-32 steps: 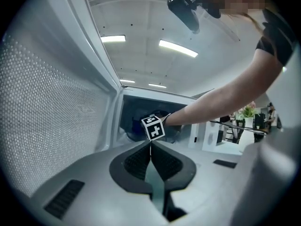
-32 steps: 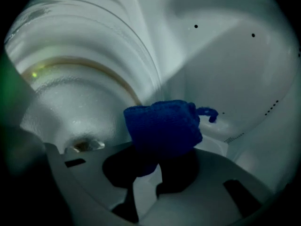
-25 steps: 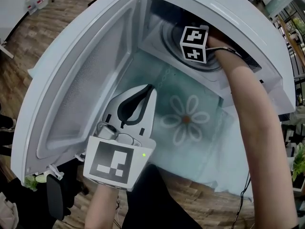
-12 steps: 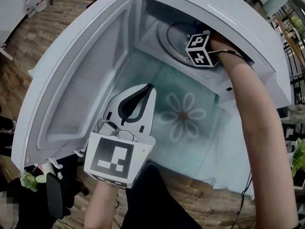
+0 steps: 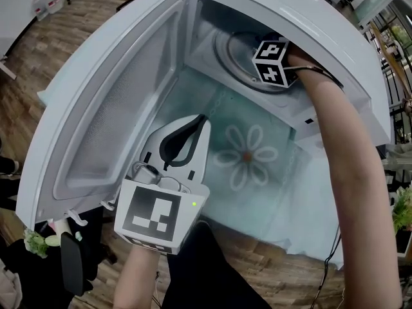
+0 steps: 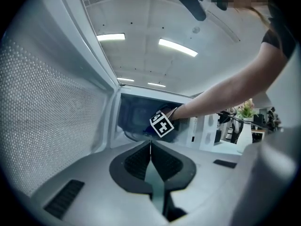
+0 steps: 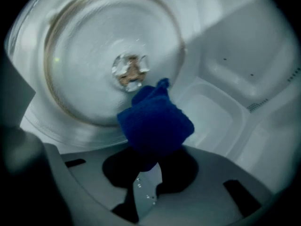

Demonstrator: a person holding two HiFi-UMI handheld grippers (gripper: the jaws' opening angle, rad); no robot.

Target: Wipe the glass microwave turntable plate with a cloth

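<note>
While the left claw (image 5: pixel 201 120) sits pinched shut and empty outside the microwave (image 5: pixel 302 15), the right claw (image 7: pixel 149 160) inside it grips the blue cloth (image 7: pixel 155 121) over the rim of the glass plate (image 7: pixel 84 51). Pressing there could tip it off its hub (image 7: pixel 129 72).

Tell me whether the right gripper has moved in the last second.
Yes. In the head view the right gripper has shifted slightly right across the turntable plate, away from its left rim.

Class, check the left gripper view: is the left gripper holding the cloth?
No: the left gripper has its jaws together with nothing between them; the blue cloth is clamped in the right gripper.
</note>
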